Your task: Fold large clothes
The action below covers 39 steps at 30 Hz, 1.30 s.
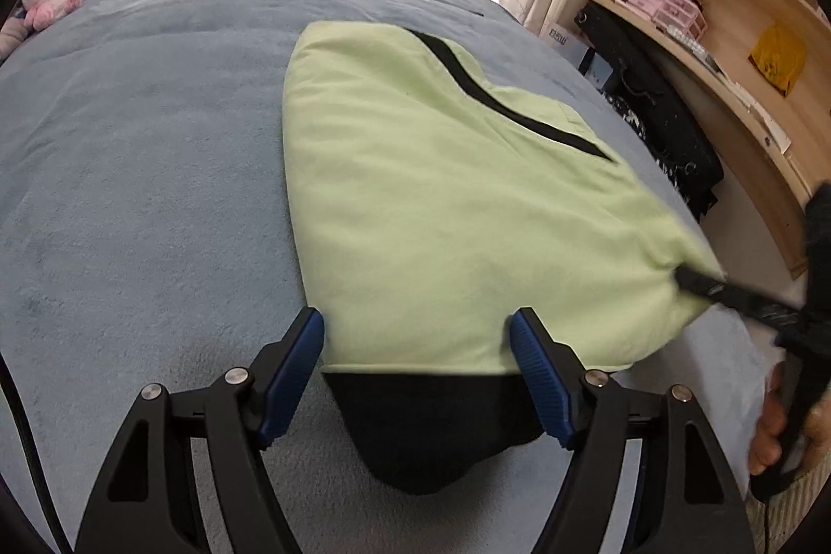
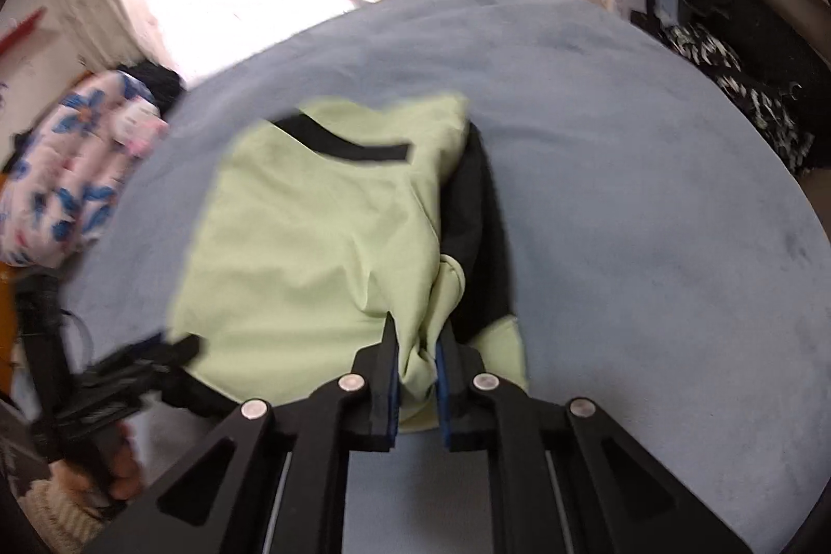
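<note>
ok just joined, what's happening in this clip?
A person with a handheld gripper in each hand is folding a light green garment with black trim on a blue-grey fleece bed cover. The right gripper has its jaws shut on a bunched corner of the green fabric. The left gripper has its jaws open, straddling the near hem where the green meets the black band, gripping nothing. The garment lies mostly flat, only partly folded.

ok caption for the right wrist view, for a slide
Right gripper shut on a bunched corner of the green garment on the blue bed.
</note>
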Each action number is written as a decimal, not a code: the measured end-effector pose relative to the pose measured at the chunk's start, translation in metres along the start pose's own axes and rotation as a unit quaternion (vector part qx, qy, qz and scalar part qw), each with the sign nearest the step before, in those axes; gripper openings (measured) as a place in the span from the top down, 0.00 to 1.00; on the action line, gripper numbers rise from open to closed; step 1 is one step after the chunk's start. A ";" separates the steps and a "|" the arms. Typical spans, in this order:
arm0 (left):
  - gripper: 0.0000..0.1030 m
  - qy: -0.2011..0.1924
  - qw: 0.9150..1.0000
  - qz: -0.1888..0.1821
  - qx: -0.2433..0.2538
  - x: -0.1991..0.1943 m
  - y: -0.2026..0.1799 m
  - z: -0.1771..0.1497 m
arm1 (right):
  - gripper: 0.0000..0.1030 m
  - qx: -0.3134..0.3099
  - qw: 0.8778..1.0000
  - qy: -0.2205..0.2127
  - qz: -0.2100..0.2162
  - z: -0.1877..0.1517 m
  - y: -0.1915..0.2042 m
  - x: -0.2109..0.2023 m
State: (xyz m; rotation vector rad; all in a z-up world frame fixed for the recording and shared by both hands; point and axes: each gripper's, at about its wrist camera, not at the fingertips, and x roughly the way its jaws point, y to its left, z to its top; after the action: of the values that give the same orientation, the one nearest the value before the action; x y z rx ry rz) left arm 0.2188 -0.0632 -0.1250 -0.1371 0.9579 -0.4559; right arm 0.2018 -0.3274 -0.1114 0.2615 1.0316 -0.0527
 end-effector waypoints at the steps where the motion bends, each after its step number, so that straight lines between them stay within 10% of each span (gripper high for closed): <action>1: 0.27 0.008 1.000 -0.001 0.004 0.005 -0.002 -0.002 | 0.90 0.013 0.999 0.035 -0.005 -0.007 -0.009 0.023; 6: 0.26 0.032 0.999 0.005 0.015 0.011 -0.002 -0.003 | 0.84 0.060 0.996 0.056 0.022 -0.003 -0.022 0.025; 11: 0.26 0.022 0.999 -0.024 0.019 -0.006 0.009 0.026 | 0.33 0.056 0.997 -0.039 0.032 0.043 -0.013 -0.016; 18: 0.25 0.014 0.999 -0.012 -0.029 0.026 0.043 0.089 | 0.30 0.050 0.998 -0.020 0.010 0.123 0.003 0.054; 20: 0.26 0.032 0.999 -0.005 -0.040 0.046 0.053 0.100 | 0.33 0.048 0.999 -0.003 0.000 0.130 0.001 0.076; 22: 0.26 0.041 0.998 -0.010 -0.051 0.060 0.059 0.107 | 0.88 0.034 0.999 0.011 -0.002 0.130 0.002 0.091; 23: 0.26 0.045 0.997 -0.015 -0.056 0.066 0.061 0.111 | 0.95 0.022 0.999 0.021 -0.015 0.135 0.004 0.097; 26: 0.26 0.039 0.998 -0.003 -0.039 0.072 0.054 0.111 | 0.98 -0.024 0.997 -0.033 -0.060 0.147 0.010 0.085; 32: 0.26 0.058 0.996 -0.009 -0.070 0.087 0.058 0.097 | 0.98 -0.059 0.990 0.027 -0.127 0.141 -0.002 0.133; 39: 0.26 0.054 0.997 0.023 -0.047 0.073 0.049 0.098 | 0.97 0.018 0.997 -0.007 -0.069 0.144 -0.017 0.071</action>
State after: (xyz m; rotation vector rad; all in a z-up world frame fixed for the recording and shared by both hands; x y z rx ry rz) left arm 0.3494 -0.0592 -0.1393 -0.1756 1.0863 -0.3783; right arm 0.3570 -0.3725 -0.1052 0.2221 1.0352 -0.1986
